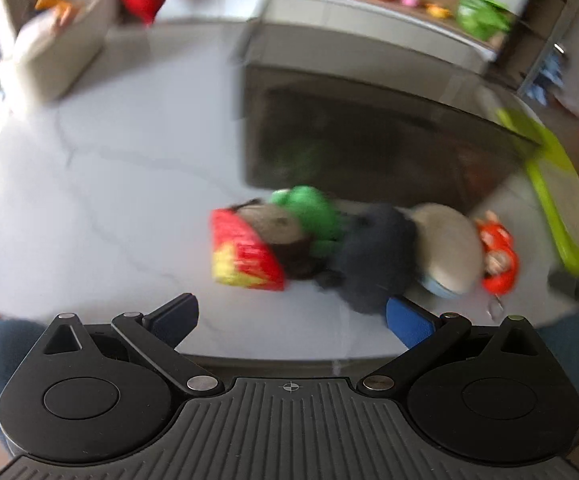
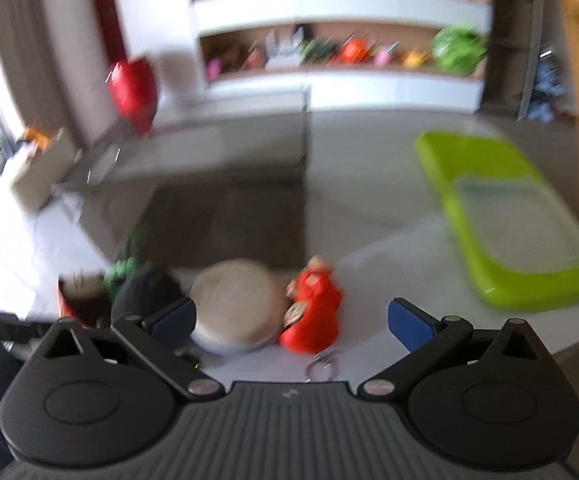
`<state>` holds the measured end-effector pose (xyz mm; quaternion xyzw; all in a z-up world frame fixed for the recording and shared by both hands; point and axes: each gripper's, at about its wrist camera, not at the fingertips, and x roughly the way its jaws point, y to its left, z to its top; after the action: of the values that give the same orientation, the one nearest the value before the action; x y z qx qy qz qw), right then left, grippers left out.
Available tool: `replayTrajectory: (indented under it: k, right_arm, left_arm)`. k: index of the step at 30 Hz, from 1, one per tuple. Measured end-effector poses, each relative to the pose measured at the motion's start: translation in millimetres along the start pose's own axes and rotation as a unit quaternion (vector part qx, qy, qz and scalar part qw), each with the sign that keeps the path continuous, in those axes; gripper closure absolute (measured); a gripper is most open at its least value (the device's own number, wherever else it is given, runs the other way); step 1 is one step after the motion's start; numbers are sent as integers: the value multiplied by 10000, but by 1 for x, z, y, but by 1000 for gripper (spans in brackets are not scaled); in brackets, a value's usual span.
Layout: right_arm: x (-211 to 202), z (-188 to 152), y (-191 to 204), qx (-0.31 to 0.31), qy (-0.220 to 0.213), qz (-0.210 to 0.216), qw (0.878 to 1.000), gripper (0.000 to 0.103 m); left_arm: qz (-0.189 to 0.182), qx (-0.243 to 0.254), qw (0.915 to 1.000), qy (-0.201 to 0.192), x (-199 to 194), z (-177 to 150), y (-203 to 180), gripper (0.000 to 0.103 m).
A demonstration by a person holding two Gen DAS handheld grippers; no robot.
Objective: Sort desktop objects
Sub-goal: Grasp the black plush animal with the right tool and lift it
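**Hovering over the heap, both claws spread**

Hovering low, my right claw [image 2: 291, 318] is released and empty, with the red keychain figure [image 2: 313, 312] and grey round lid [image 2: 235, 306] just ahead between its fingers. The green tray [image 2: 489, 280] sits ahead to the right. My left claw [image 1: 291, 316] gapes too, the red-yellow packet [image 1: 245, 254] ahead. Judging by this, a pick is in hand.

Ahead of the fingers, a blurred cluster lies together on the pale surface: red-and-yellow packet [image 1: 245, 254], green toy [image 1: 309, 212], dark soft lump [image 1: 373, 256], round beige disc [image 2: 235, 300], orange-red figurine [image 2: 313, 312].
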<state>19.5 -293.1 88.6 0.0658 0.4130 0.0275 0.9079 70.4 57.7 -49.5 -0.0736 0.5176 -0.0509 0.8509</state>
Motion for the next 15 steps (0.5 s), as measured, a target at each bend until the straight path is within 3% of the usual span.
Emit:
replayTrajectory:
  k: [3, 9, 11, 15]
  right_arm:
    - [24, 5, 8, -336, 262, 120, 9990, 1]
    - [42, 10, 60, -1582, 104, 490, 9861, 2]
    - [49, 12, 78, -1992, 50, 611, 9780, 11]
    - [77, 18, 118, -2458, 385, 765, 9655, 14]
  left_arm:
    - [0, -426, 9991, 11, 13, 12, 27, 0]
    - [-392, -237, 9985, 305, 45, 30, 45, 0]
    - [-545, -331, 9969, 451, 49, 37, 53, 0]
    - [-758, -743, 9866, 1238, 56, 51, 60, 0]
